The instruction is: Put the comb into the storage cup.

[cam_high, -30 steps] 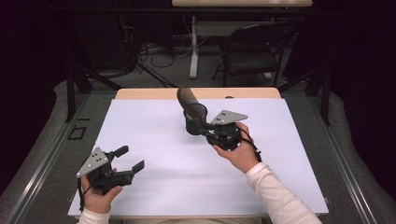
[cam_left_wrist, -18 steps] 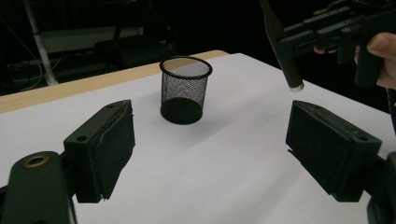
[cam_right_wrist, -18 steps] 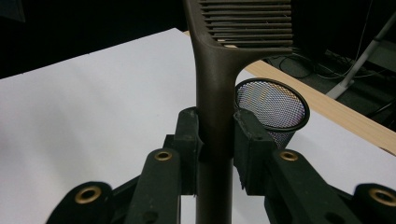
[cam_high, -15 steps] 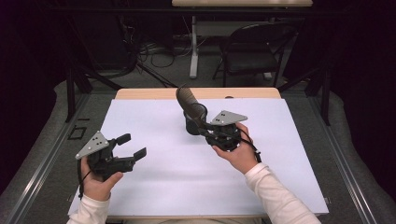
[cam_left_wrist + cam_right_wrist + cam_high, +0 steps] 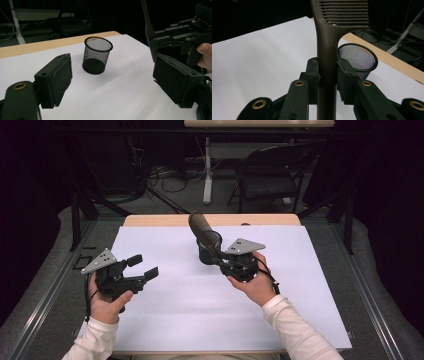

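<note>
White paper covers the desk [image 5: 300, 320]. At lower left, the left hand-held gripper [image 5: 142, 267] hangs spread and empty. At centre, the right hand-held gripper [image 5: 216, 256] clamps a spatula [image 5: 329, 47] by its handle, blade up, likely bound for the mesh cup [image 5: 96, 58] beyond.

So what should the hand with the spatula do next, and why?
Probably carry the spatula over the mesh cup and tip its handle down into the opening. The right gripper is shut on the handle, the cup stands upright just beside it, and the left gripper is open, away from both.
</note>
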The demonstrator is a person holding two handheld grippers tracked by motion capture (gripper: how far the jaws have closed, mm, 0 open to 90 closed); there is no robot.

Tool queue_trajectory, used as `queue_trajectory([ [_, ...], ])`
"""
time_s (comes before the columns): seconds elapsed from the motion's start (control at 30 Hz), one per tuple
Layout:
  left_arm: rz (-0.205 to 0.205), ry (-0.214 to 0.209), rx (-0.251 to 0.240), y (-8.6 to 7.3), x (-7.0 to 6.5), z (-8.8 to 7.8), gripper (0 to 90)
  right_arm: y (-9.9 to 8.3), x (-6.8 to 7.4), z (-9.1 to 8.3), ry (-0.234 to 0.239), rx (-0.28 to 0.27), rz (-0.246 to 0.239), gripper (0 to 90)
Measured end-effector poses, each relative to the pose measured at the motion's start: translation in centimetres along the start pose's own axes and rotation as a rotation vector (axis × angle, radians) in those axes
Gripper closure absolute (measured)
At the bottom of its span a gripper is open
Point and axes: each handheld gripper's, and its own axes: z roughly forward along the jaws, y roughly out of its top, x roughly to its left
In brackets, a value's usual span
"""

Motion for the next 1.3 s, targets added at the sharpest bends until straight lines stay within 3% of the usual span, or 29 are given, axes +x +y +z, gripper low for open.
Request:
queue_trajectory([
  [0.37,-0.039,-0.011,0.037,1.5,0.1,1.2,16.0,0.0,0.0,-0.1,-0.002,-0.008,0.001,72.6],
  [0.83,-0.074,-0.028,0.038,3.6,0.1,2.7,17.0,0.0,0.1,0.1,-0.007,-0.004,-0.004,72.6],
  [0.97,-0.073,-0.038,0.046,4.1,0.0,3.4,19.4,0.0,0.1,0.1,-0.007,-0.004,-0.006,72.7],
  [1.3,-0.124,-0.080,0.041,5.6,-0.1,5.3,22.5,0.0,0.1,0.2,-0.003,-0.010,-0.002,72.7],
])
